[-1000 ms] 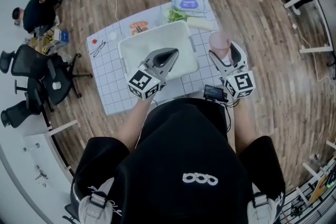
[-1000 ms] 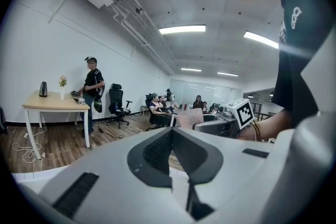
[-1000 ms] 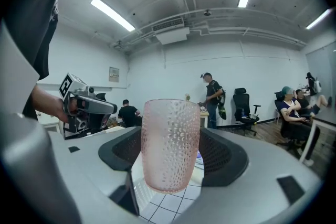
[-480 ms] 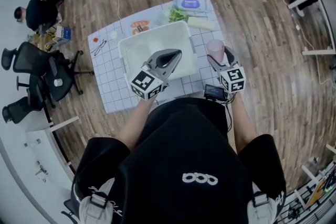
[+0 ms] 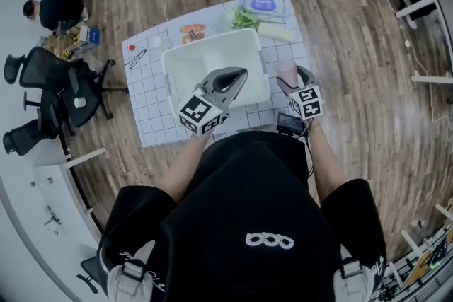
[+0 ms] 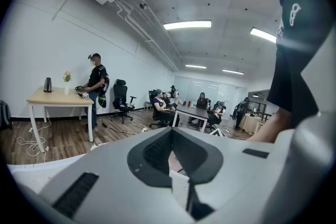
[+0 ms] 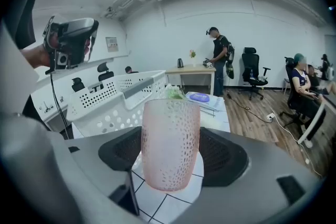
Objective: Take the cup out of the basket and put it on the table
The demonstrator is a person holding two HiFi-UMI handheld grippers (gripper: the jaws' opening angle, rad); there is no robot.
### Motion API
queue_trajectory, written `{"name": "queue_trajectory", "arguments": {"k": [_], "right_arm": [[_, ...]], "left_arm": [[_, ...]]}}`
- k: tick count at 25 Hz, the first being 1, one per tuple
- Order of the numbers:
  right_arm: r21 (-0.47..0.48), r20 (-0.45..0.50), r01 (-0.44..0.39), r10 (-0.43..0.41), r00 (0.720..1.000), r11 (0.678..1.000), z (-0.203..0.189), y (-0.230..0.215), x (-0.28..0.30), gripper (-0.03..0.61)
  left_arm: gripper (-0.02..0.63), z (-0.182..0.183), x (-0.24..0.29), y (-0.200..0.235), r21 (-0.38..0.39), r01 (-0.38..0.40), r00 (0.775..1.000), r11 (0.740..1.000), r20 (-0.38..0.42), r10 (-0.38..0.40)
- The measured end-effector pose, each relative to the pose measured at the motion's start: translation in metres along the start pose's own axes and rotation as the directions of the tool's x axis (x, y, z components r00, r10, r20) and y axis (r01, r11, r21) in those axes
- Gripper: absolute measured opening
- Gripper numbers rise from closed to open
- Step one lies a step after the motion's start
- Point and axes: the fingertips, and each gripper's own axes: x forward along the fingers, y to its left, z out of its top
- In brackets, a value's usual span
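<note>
We look from the person's head steeply down, past a black shirt, onto the gridded table point(image 5: 145, 102), with the basket point(image 5: 209, 43) and both grippers close below us. The camera on the left gripper point(image 5: 237, 73) sits right behind its jaws and tips upward, facing across the room toward ceiling lights and a standing person point(image 6: 96, 84) by a wooden desk point(image 6: 58, 98). The camera on the right gripper point(image 5: 291, 73) looks nearly level along its jaws over the table, the cup point(image 7: 170, 144) very near the lens. We find the basket, cup and table shared between it and the head view, and that standing person and desk shared with the left gripper view
</note>
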Motion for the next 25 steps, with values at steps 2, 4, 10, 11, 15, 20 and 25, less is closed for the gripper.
{"name": "queue_trajectory", "arguments": {"k": [2, 4, 10, 11, 15, 20, 25], "right_arm": [[-0.006, -0.046, -0.015, 0.015, 0.999, 1.000, -0.011, 0.000, 0.015, 0.321], [-0.010, -0.086, -0.034, 0.033, 0.996, 0.999, -0.021, 0.001, 0.031, 0.321], [-0.036, -0.225, -0.093, 0.082, 0.971, 0.995, -0.054, 0.009, 0.067, 0.320], [-0.039, -0.248, -0.101, 0.088, 0.965, 0.994, -0.060, 0.010, 0.072, 0.321], [-0.060, -0.309, -0.131, 0.107, 0.945, 0.990, -0.078, 0.016, 0.086, 0.321], [-0.092, -0.356, -0.157, 0.114, 0.927, 0.983, -0.089, 0.019, 0.096, 0.321], [-0.131, -0.387, -0.193, 0.129, 0.913, 0.972, -0.093, 0.027, 0.102, 0.319]], "left_arm": [[0.009, -0.004, 0.004, -0.002, -0.007, 0.001, 1.000, 1.000, -0.007, -0.001], [0.008, -0.009, 0.010, -0.005, -0.016, 0.005, 1.000, 1.000, -0.017, -0.006], [0.008, -0.021, 0.027, -0.015, -0.037, 0.016, 0.999, 0.999, -0.037, -0.018], [0.008, -0.022, 0.028, -0.016, -0.040, 0.015, 0.999, 0.999, -0.038, -0.016], [0.008, -0.025, 0.031, -0.017, -0.049, -0.002, 0.999, 0.999, -0.046, 0.000], [0.008, -0.031, 0.034, -0.015, -0.065, -0.028, 0.998, 0.998, -0.054, 0.024], [0.008, -0.033, 0.036, -0.016, -0.075, -0.042, 0.998, 0.996, -0.056, 0.038]]}}
